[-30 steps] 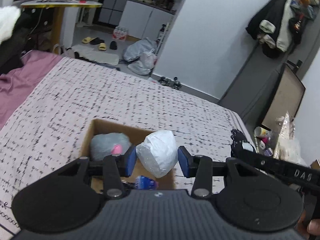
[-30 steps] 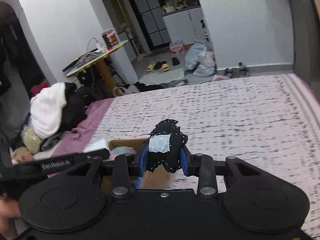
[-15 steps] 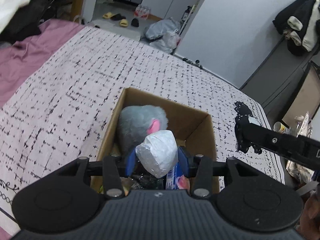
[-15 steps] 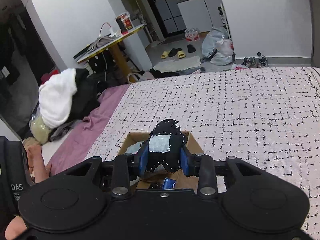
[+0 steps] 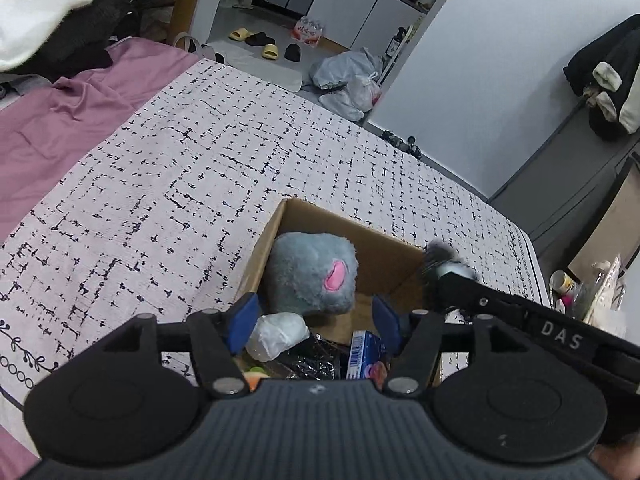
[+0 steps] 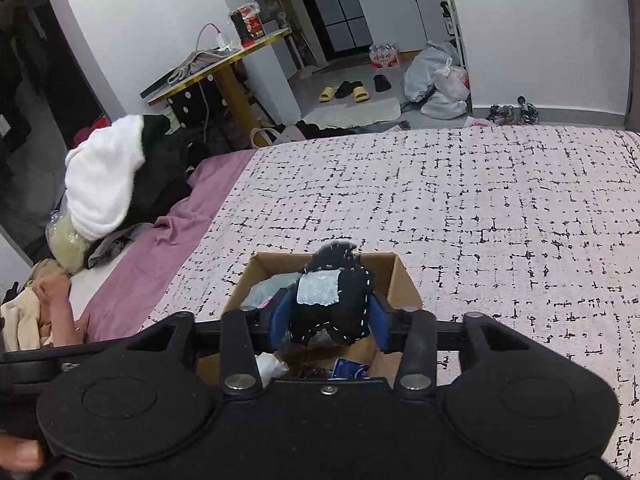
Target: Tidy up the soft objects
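The left tongs [image 5: 314,322] stood spread wide over the near end of the box [image 5: 380,252], gripping nothing. Just beyond the left pad, at about 7 o'clock inside the box, lay a white bundle [image 5: 278,336], loose among the contents, beside crinkled dark plastic [image 5: 312,360] and a blue carton [image 5: 360,350] at 5 o'clock. Farther in, at 12 o'clock of the box, sat the grey plush [image 5: 310,276] with a pink patch, resting against the far-left wall.

The right tongs [image 6: 328,318] were clenched on a black toy [image 6: 334,300] with white stitching and a pale grey patch, held above the box [image 6: 404,280]; in the left view that toy [image 5: 440,262] appeared blurred at the box's 2 o'clock corner. Below it the white bundle [image 6: 272,364] and the blue carton [image 6: 352,368] showed in the near part of the box, and the grey plush [image 6: 276,286] peeked out at 10 o'clock.

The box rested on the bed's checked cover [image 5: 200,184], with a mauve sheet [image 5: 80,112] at 10 o'clock. Far off at 12 o'clock lay slippers [image 6: 344,92] and plastic bags [image 6: 436,80] on the floor.
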Tool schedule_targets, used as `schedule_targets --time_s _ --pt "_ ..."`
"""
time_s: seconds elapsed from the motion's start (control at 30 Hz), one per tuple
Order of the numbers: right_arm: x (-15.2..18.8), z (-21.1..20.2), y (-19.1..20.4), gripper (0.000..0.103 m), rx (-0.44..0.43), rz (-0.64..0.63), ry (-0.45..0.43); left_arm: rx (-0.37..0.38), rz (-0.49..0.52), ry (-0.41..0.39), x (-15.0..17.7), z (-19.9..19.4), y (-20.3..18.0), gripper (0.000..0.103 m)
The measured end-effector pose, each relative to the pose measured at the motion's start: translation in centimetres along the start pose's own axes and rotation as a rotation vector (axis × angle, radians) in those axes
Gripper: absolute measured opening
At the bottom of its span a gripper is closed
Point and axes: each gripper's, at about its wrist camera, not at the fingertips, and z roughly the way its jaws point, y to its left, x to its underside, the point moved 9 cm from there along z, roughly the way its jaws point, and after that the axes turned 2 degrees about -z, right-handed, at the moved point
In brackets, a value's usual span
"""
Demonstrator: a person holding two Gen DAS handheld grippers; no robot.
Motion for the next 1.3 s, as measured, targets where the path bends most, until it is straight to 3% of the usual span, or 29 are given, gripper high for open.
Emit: schedule_targets --time_s 0.13,0.2,0.47,0.63,0.9,1.3 --pt "-0.1 -0.8 -0.8 0.051 0.022 0.025 0.001 -0.025 0.004 -0.019 -0.5 -0.7 -0.2 0.081" --pt "0.0 -1.8 -1.3 0.054 0.030 0.037 -0.010 -0.031 0.020 -0.024 -0.7 -1.1 -0.7 0.083" --pt "0.8 -6.3 -3.4 0.062 0.082 0.034 -0.014 0.000 0.136 0.003 0.7 -2.2 -4.0 0.085" --pt "0.7 -9.5 -4.7 0.075 0.106 0.035 -0.045 0.023 0.202 0.007 1.8 -3.4 -6.7 0.090" --pt "1.4 -13.8 -6.7 0.086 0.137 0.062 -0.065 0.037 0.307 0.027 4.5 -5.7 -10.5 0.096" --pt "2.5 -19.1 -8.5 0.103 0.119 0.123 -0.117 0.021 0.309 0.048 7.6 -8.8 -12.3 0.101"
